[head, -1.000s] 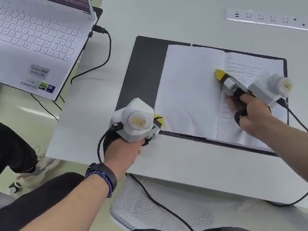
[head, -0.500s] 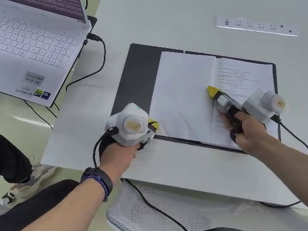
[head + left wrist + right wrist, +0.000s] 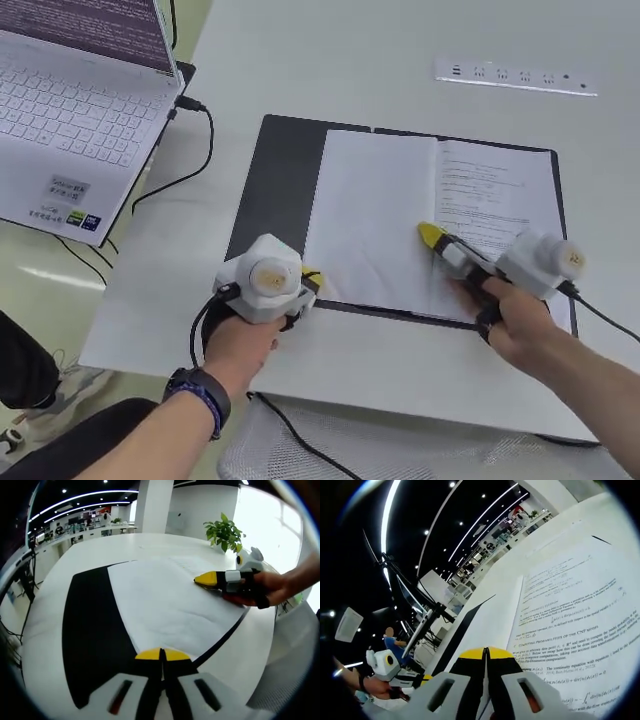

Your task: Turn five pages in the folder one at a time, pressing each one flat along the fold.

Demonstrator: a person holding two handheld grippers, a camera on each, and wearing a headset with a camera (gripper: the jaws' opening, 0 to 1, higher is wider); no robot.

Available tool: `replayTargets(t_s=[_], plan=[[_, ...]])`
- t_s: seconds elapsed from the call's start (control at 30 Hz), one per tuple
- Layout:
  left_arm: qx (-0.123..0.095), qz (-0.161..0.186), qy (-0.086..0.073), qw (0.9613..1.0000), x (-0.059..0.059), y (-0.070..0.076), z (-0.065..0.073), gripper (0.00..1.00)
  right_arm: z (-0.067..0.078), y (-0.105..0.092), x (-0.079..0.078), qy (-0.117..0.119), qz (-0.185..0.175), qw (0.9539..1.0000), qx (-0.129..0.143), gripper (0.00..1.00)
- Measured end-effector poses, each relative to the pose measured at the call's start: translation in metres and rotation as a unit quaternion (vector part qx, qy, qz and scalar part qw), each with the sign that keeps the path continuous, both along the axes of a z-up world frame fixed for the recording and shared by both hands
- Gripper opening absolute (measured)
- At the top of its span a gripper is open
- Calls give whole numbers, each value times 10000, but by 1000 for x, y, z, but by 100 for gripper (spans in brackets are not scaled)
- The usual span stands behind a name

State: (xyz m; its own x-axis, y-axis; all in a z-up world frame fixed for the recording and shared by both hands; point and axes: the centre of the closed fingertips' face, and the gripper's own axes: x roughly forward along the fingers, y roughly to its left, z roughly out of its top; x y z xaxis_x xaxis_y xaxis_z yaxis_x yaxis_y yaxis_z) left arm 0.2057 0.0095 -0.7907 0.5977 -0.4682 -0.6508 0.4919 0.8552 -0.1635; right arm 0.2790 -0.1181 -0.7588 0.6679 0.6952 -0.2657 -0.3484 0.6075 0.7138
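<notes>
Sliding down the fold since the earlier frames, the right claw now sits in the lower half of the open folder, nearer its bottom edge than before. Its two yellow tips are pressed together and rest on the paper at the crease. In the right gripper view the same claw shows its tips meeting in a thin seam at the bottom centre, with the printed page spreading to the right of the frame.

The folder lies open at the centre of the head view on the white bench. A blank page lies turned over on its left half, and a printed page lies on the right.

The left claw has stayed at the lower left corner of the blank page. Its tips are together, seen at the bottom centre of the left gripper view, touching the paper's edge.

A laptop fills the upper left, with a black cable running from it. A power strip lies at the upper right.
</notes>
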Motion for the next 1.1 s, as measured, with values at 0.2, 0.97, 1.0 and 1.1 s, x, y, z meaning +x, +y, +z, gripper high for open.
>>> replayTargets(t_s=[0.2,0.97,1.0,1.1], plan=[[-9,0,13,10000,0,0,0,0,-1,2,-18,28,156,9999,0,0],[-13,-32,41,10000,2,-2,0,0,-7,-5,-57,94,270,9995,137,0],[-11,-36,39,10000,2,-2,0,0,-7,-5,-59,97,289,9994,134,0],[-10,-38,39,10000,2,-2,0,0,-9,-6,-65,107,319,9993,135,0]])
